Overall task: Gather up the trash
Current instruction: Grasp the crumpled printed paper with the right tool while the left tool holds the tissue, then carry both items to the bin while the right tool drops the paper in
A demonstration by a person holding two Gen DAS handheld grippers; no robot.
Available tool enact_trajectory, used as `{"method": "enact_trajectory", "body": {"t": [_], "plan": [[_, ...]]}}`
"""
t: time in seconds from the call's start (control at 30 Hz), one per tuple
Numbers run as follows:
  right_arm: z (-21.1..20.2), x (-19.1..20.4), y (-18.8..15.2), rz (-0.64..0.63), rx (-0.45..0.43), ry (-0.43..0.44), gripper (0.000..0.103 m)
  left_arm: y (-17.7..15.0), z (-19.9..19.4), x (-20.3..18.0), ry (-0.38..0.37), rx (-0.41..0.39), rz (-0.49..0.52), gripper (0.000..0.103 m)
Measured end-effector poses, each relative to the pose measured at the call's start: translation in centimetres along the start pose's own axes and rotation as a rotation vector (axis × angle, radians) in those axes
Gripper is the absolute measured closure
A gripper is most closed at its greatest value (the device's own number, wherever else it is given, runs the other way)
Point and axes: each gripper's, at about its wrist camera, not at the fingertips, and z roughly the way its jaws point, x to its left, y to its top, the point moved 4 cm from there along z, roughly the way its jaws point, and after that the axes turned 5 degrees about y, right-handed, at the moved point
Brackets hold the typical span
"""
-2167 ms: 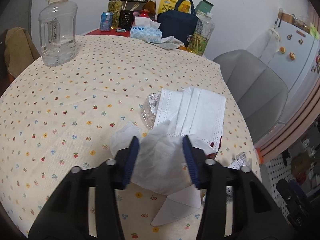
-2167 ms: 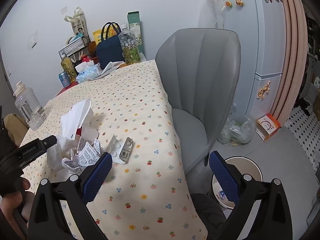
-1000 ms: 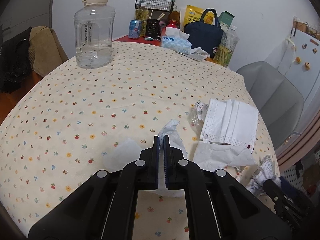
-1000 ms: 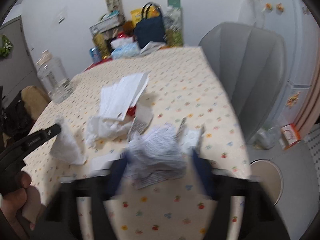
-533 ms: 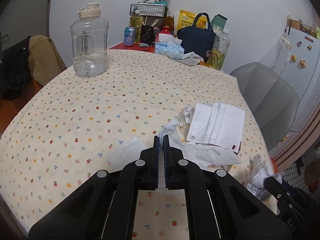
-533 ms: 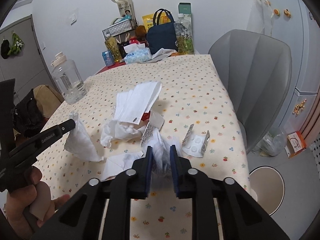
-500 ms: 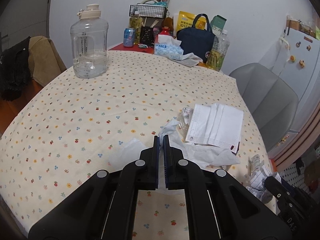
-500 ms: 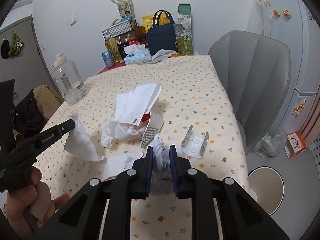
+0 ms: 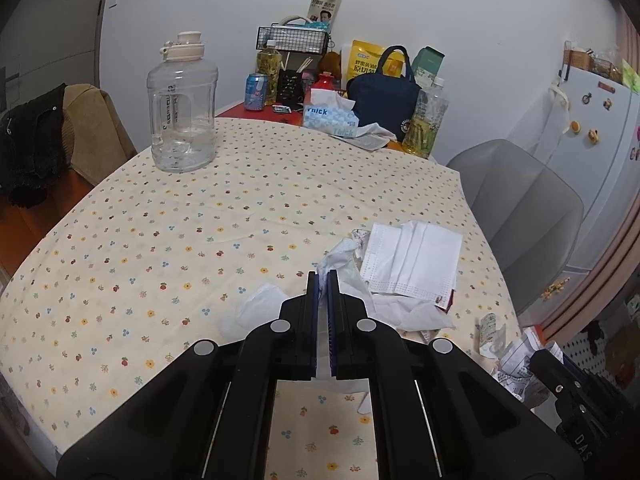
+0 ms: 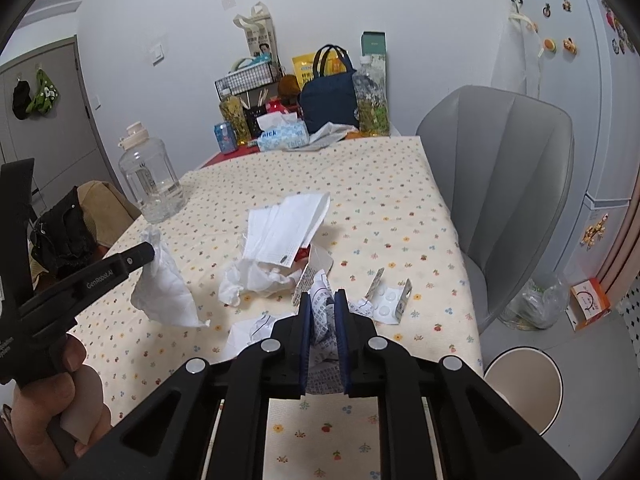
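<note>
My left gripper (image 9: 322, 280) is shut on a white tissue (image 9: 344, 256), which hangs from its tip above the flowered tablecloth (image 9: 160, 240); the right wrist view shows that tissue (image 10: 164, 284) dangling at the left. The jaws of my right gripper (image 10: 323, 300) are closing, their pads pressing on a crumpled printed receipt (image 10: 322, 316) held just above the table. Loose on the cloth lie white face masks (image 10: 284, 228), a crumpled tissue (image 10: 252, 280), a blister pack (image 10: 386, 298) and a white paper scrap (image 10: 248, 330). A round bin (image 10: 524, 384) stands on the floor at the right.
A big clear water jug (image 9: 182, 108) stands at the far left of the table. A tissue box (image 9: 330, 114), a navy bag (image 9: 384, 96) and bottles crowd the far end. A grey chair (image 10: 500, 168) sits against the table's right edge, with a fridge (image 10: 600, 80) behind it.
The right jaws closed on the crumpled receipt and lifted it off the cloth. Both grippers rose and drew back; the left one kept its tissue.
</note>
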Motion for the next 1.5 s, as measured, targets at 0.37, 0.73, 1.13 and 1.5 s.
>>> {"method": "enact_trajectory", "body": {"t": [0.37, 0.73, 1.13, 1.5], "plan": [[-3.6, -2.9, 1.2, 0.025, -0.077, -0.063, 0.092, 0.3, -1.3, -5.6, -0.068, -0.026, 0.084, 0.098], [-6.6, -8.7, 1.4, 0.097, -0.111, -0.165, 0.091, -0.9, -1.9, -13.4, -0.16, -0.025, 0.191, 0.098], [-9.4, -15.2, 1.0, 0.172, -0.14, -0.263, 0.091, -2.5, -1.7, -20.8, -0.224, -0.008, 0.297, 0.098], [-9.5, -20.9, -0.9, 0.263, -0.118, -0.312, 0.091, -4.4, -0.8, -27.0, -0.27, 0.024, 0.392, 0.098]]}}
